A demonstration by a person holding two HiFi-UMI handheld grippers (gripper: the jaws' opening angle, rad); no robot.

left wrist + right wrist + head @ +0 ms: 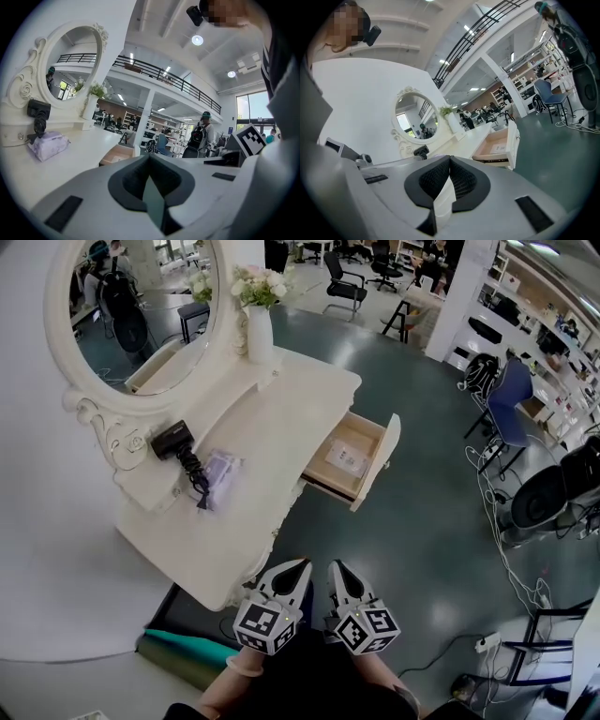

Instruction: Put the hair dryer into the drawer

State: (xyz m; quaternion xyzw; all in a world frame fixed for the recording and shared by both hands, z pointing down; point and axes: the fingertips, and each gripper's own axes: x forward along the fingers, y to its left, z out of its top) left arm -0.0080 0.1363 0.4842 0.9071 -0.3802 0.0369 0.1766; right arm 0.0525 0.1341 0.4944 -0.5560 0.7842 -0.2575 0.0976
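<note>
Both pairs are pinched shut on nothing, left tongs [300, 570] and right tongs [336, 570] side by side low in front of the person [309, 679], well short of the white table [281, 418]. The hair dryer [173, 440] lies at the back of the table under the mirror [141, 306], cord [195, 479] bunched beside a lilac pouch [221, 471], and the drawer [379, 461] already stands pulled out to the right with a flat packet [347, 458] inside. I'd say open one pair before closing in, grab the dryer by its body, and watch the cord doesn't drag the pouch along.
</note>
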